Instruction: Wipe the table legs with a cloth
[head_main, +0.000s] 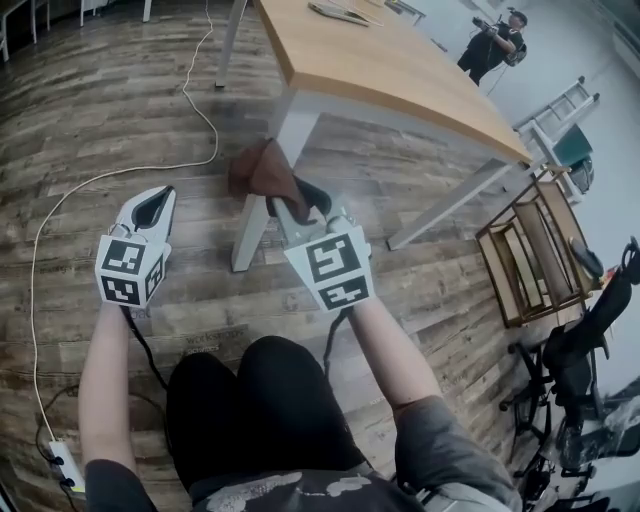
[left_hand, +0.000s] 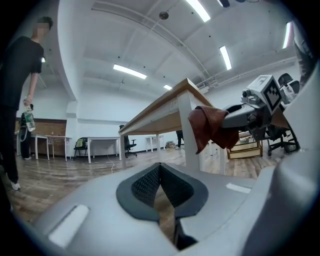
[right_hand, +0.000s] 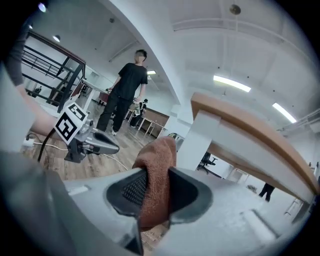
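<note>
Plank floor (head_main: 120, 100) fills most of the head view, and a wooden tabletop (head_main: 400, 70) crosses the upper right. One white table leg (head_main: 250, 240) slants down through frame centre.

Right gripper (head_main: 292, 200): clenched on a brown cloth (head_main: 262, 172), with a fold pinched between the pads and loose bulk bunched above the tips. The cloth sits at the leg's upper part, centre frame. The left gripper view shows it draped just beside the leg. I can't confirm firm contact.

Left gripper (head_main: 153, 205): tips together, nothing in them, hovering at left, well apart from the leg.

Risks as I judge them:
- Only a fold is held. Drag along the leg could pull the cloth out of the jaws.
- With the fabric bunched this way, the hard jaw shell may scrape the paint instead of the cloth.
- A white cable (head_main: 190, 100) trails across the floor at upper left. Shifting round the leg could snag it.
- The leg slants, so a straight vertical stroke would lose contact.
</note>
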